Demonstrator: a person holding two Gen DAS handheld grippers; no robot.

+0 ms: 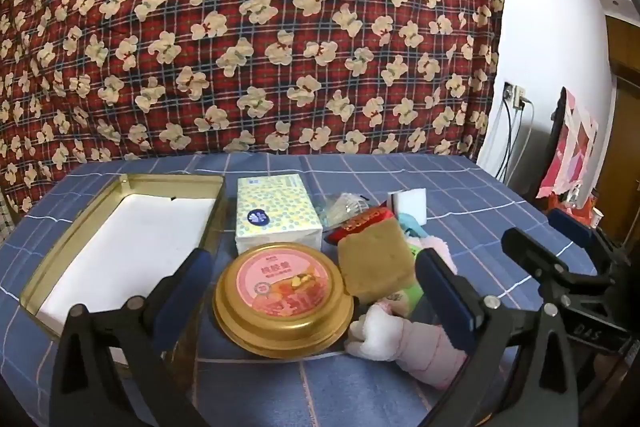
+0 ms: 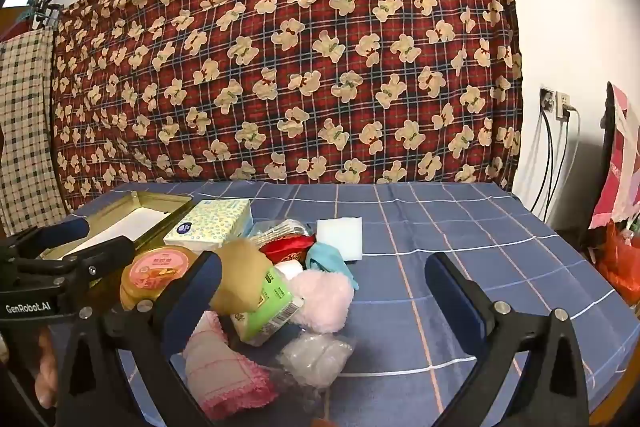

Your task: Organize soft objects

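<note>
A pile of objects lies mid-table: a tan sponge [image 1: 374, 261] [image 2: 240, 277], a pink fluffy item [image 2: 324, 297], a pink-and-white cloth [image 1: 404, 343] [image 2: 224, 363], a green tissue pack [image 2: 268, 301], a teal cloth [image 2: 328, 259], a white foam block [image 2: 340, 237] [image 1: 408, 205], a clear plastic bag [image 2: 316, 355]. My left gripper [image 1: 312, 295] is open above the round gold tin [image 1: 282, 297]. My right gripper [image 2: 324, 295] is open, over the pile's near side, holding nothing.
An open gold metal box [image 1: 52, 259] with a white liner sits at the left. A dotted tissue box [image 1: 276, 215] stands beside it. A red packet [image 2: 286, 247] lies in the pile. A bear-print blanket [image 1: 260, 27] hangs behind the blue checked table [image 2: 480, 247].
</note>
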